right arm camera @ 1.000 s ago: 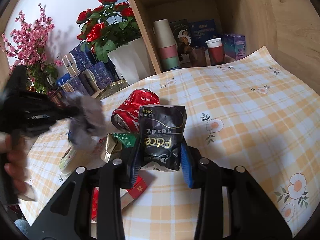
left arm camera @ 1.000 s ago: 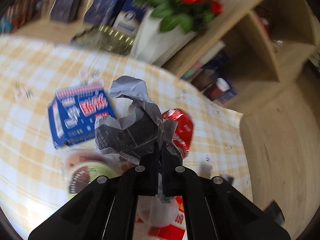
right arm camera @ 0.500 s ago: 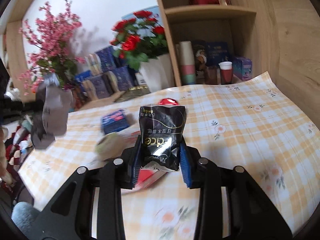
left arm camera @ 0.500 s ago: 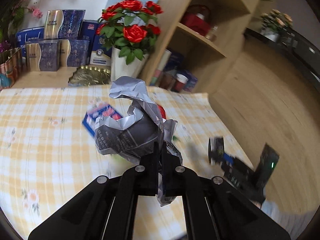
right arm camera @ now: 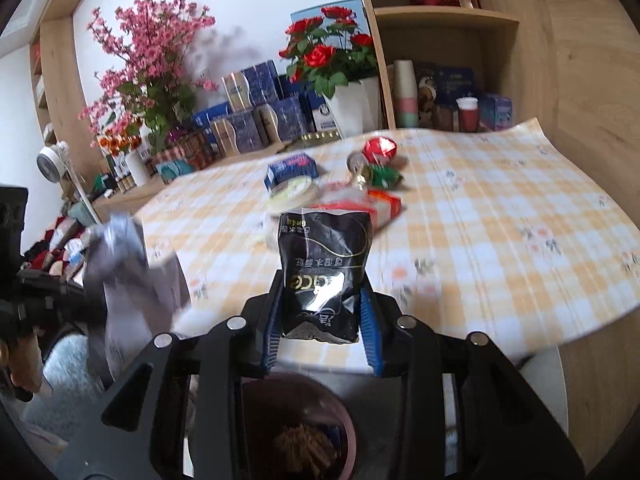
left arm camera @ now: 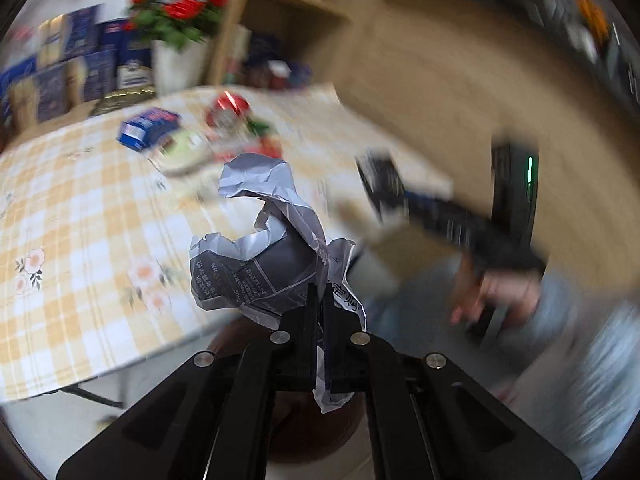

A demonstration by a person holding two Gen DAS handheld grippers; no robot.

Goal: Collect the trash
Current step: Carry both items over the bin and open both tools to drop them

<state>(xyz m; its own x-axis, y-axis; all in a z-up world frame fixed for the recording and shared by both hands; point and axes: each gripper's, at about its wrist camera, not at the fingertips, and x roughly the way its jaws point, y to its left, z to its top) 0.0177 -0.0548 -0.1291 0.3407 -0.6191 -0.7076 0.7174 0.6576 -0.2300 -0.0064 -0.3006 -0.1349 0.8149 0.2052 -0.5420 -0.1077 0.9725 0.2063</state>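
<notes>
two grippers, each with one piece of trash. the left gripper (left arm camera: 319, 300) has its fingers pinched tight together on a crumpled newspaper (left arm camera: 264, 248), held off the table's near edge. the right gripper (right arm camera: 322, 316) has its blue pads closed against the sides of a black pouch (right arm camera: 324, 268), upside down to the camera, held just past the table edge and above a dark round bin (right arm camera: 296, 432) with something brown inside.

on the table (right arm camera: 500, 216), under a yellow checked cloth with flower prints, about five pieces lie in one cluster: one blue box (right arm camera: 292, 168), one round lid (right arm camera: 290, 196), one crushed red can (right arm camera: 378, 150), one green wrapper (right arm camera: 386, 176), one red and white carton (right arm camera: 384, 206).

behind stand two bouquets, pink blossom (right arm camera: 152, 64) and red roses (right arm camera: 332, 56), a row of blue boxes (right arm camera: 256, 112), and a wooden shelf (right arm camera: 444, 24) with a cup stack and a red basket.

the left view is badly smeared; the right gripper and the hand (left arm camera: 488, 292) holding it show there only as a blur. in the right view the left gripper is cut off at the frame's edge.
</notes>
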